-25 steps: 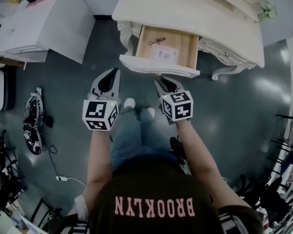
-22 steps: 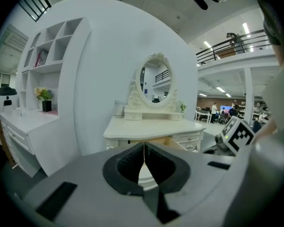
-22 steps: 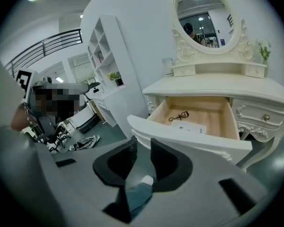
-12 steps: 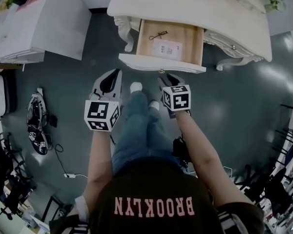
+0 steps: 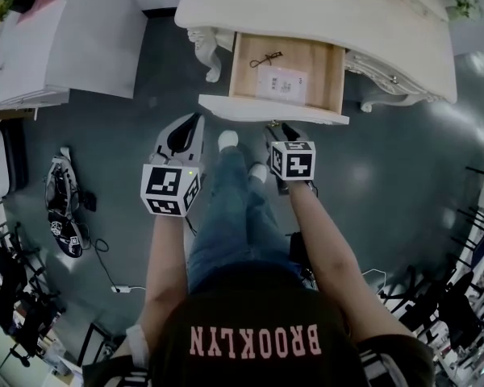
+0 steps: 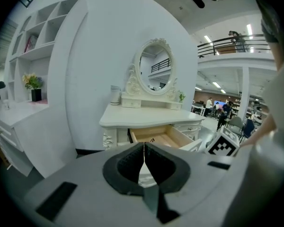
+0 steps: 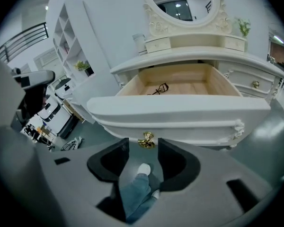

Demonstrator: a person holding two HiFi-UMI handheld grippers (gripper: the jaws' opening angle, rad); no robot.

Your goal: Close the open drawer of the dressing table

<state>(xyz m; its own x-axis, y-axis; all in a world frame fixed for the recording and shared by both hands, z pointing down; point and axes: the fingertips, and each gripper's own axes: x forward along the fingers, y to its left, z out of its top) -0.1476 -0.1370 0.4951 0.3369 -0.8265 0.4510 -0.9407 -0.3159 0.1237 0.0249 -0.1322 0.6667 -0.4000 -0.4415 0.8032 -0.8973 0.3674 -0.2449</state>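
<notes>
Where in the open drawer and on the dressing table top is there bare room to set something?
In the drawer, bare wood lies between the white card and the right wall; dark eyeglasses occupy the left back corner. The table top is bare along its front; the mirror stand crowds its back.

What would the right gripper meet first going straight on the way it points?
Probably the gold knob on the drawer, just ahead of the right gripper, whose fingers have just been opening, nothing between them; depth is unclear.
</notes>
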